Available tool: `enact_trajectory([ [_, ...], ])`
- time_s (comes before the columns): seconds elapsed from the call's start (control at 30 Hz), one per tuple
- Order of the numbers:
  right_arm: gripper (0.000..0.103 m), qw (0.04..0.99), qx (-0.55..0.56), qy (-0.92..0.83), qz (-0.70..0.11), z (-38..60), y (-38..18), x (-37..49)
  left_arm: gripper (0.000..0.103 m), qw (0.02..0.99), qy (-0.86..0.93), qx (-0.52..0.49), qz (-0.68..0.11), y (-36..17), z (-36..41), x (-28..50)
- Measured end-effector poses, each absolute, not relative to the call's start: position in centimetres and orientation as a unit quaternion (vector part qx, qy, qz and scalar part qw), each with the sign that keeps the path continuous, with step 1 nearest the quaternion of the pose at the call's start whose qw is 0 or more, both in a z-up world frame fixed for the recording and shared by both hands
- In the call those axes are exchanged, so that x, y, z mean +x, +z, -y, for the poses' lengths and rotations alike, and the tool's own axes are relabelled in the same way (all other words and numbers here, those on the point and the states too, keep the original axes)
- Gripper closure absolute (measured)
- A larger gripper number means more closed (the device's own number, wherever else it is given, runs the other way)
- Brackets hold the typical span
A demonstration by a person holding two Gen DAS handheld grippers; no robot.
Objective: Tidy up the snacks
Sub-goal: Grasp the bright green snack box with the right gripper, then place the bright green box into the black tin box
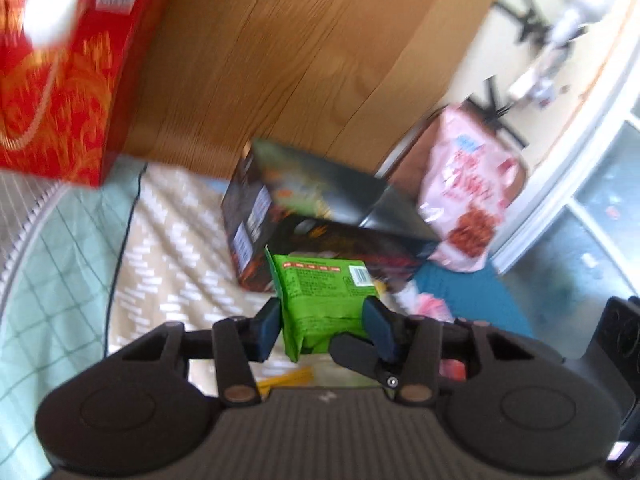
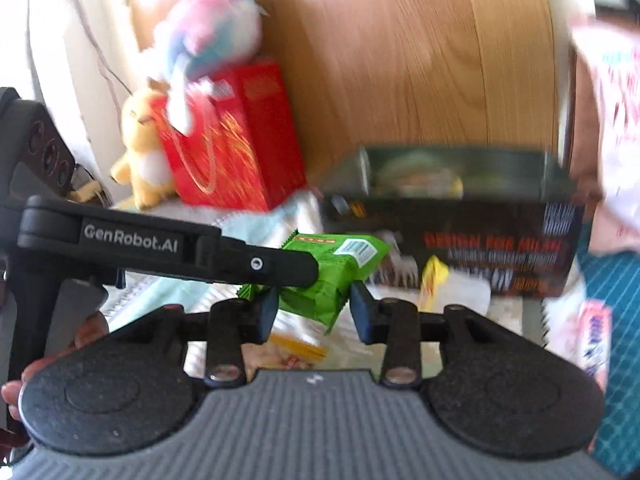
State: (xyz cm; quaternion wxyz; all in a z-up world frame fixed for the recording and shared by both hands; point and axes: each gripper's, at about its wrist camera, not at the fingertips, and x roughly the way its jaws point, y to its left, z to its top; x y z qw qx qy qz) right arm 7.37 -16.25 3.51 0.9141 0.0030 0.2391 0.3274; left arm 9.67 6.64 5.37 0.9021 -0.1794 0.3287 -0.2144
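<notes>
At the far left of the left wrist view a red cardboard gift box with gold patterning and a cord handle (image 1: 60,80) is seen against the wooden headboard (image 1: 300,48), on a bed covered by a pale patterned bedspread (image 1: 176,240). Toward the middle, two dark printed cartons (image 1: 304,208) are stacked, the upper one tilted. In front of them a small green foil snack packet (image 1: 324,300) is pinched between the blue pads of the left hand-held gripper (image 1: 323,320), whose fingers are closed narrowly on the packet's sides. Further right, a pink plastic snack bag (image 1: 468,184) leans near the cartons (both views are motion-blurred).

In the right wrist view the same green packet lies between the fingers of the right hand-held gripper (image 2: 316,312); the left pad seems to touch it while a gap shows at the right pad, so a firm grip cannot be confirmed.

The step in hand is judged to be the carrying, or a handover, of the green packet. The next move would call for a free spot among the snacks to be chosen and the packet to be lowered before release.
</notes>
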Motion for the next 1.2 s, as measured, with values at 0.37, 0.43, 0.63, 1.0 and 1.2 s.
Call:
enact_trajectory([
  [0.37,0.061,0.901,-0.037,0.35,-0.256,18.2,1.8,-2.4,0.057,0.886,-0.25,-0.181,-0.347,3.3,-5.8,0.1],
  [0.43,0.061,0.897,-0.043,0.349,-0.269,18.1,1.0,-3.5,0.057,0.881,-0.254,-0.172,-0.36,2.4,-5.5,-0.9],
  [0.63,0.057,0.891,-0.043,0.345,-0.291,17.9,-0.4,-5.4,0.054,0.886,-0.234,-0.147,-0.372,0.5,-5.5,-3.2],
  [1.0,0.044,0.897,-0.099,0.339,-0.266,17.6,-0.7,-7.3,0.043,0.887,-0.225,-0.167,-0.367,0.5,-8.2,-4.6],
  [1.2,0.043,0.89,-0.086,0.346,-0.284,17.4,-1.0,-6.2,0.039,0.881,-0.239,-0.164,-0.373,0.4,-7.4,-3.9],
])
